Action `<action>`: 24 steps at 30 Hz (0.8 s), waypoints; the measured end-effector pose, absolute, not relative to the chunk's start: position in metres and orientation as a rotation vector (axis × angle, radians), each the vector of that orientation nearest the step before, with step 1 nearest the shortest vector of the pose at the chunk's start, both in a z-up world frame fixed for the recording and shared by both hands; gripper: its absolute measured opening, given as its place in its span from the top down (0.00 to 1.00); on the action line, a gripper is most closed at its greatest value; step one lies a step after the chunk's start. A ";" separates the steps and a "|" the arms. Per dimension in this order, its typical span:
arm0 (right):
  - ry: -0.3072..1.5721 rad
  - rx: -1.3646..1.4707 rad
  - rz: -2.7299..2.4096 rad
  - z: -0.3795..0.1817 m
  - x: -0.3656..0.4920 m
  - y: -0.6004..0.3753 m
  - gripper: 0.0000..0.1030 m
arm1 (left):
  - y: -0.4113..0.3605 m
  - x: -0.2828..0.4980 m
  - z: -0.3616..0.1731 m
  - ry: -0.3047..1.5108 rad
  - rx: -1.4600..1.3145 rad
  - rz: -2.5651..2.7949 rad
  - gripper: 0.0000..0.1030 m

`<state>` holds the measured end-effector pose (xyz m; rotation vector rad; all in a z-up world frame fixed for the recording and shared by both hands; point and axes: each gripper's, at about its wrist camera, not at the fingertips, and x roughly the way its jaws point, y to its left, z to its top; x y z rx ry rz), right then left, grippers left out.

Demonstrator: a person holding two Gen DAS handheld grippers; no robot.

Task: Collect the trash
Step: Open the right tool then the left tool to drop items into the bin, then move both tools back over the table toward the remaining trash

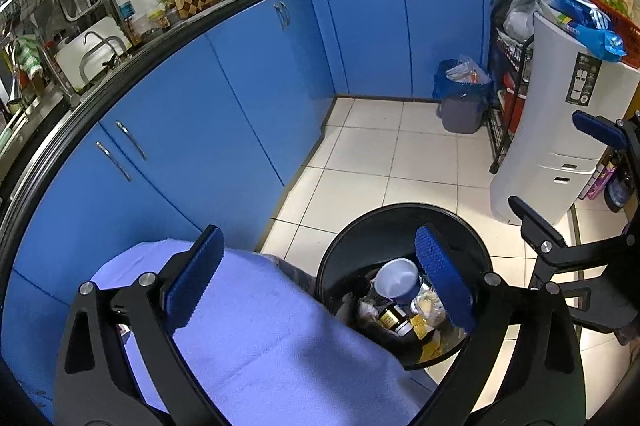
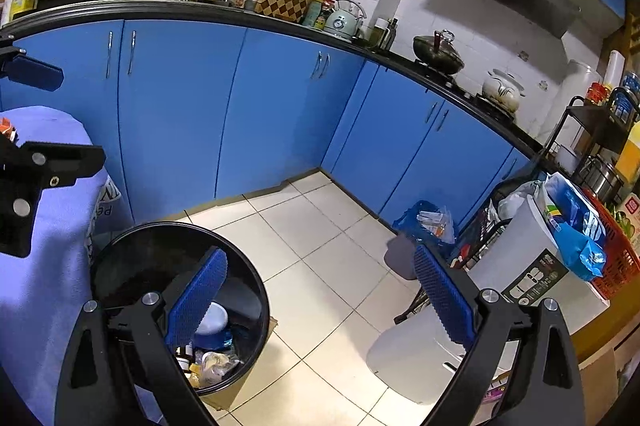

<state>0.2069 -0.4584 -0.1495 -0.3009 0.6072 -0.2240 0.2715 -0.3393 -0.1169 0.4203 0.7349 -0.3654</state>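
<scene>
A round black trash bin (image 1: 404,211) stands on the tiled floor beside a lavender cloth-covered table (image 1: 260,326). Inside it lie a white and blue cup (image 1: 396,278), a dark jar (image 1: 394,320) and crumpled wrappers (image 1: 430,306). My left gripper (image 1: 320,282) hangs open above the table edge and the bin, with nothing between its blue pads. My right gripper (image 2: 320,300) is open and empty too, its left pad (image 2: 196,302) over the bin (image 2: 180,226). The cup (image 2: 214,318) and wrappers (image 2: 216,362) show in this view as well.
A grey bin with a blue bag (image 1: 462,98) sits in the cabinet corner. A tall white appliance (image 1: 560,130) stands to the right, with a black wire rack (image 1: 508,94) behind it and a red basket (image 2: 616,250) on top. Blue cabinets (image 1: 240,86) line the left and back.
</scene>
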 end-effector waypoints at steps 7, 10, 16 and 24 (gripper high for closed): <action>0.589 -0.329 -0.187 -0.139 0.206 -0.435 0.11 | -0.308 0.266 -0.109 0.727 0.396 -0.332 0.08; 0.576 -0.340 -0.164 -0.131 0.205 -0.421 0.11 | -0.287 0.262 -0.102 0.719 0.371 -0.312 0.08; 0.546 -0.380 -0.116 -0.114 0.204 -0.385 0.11 | -0.242 0.254 -0.090 0.707 0.329 -0.264 0.08; 0.529 -0.407 0.020 -0.095 0.201 -0.318 0.11 | -0.170 0.236 -0.080 0.695 0.264 -0.187 0.08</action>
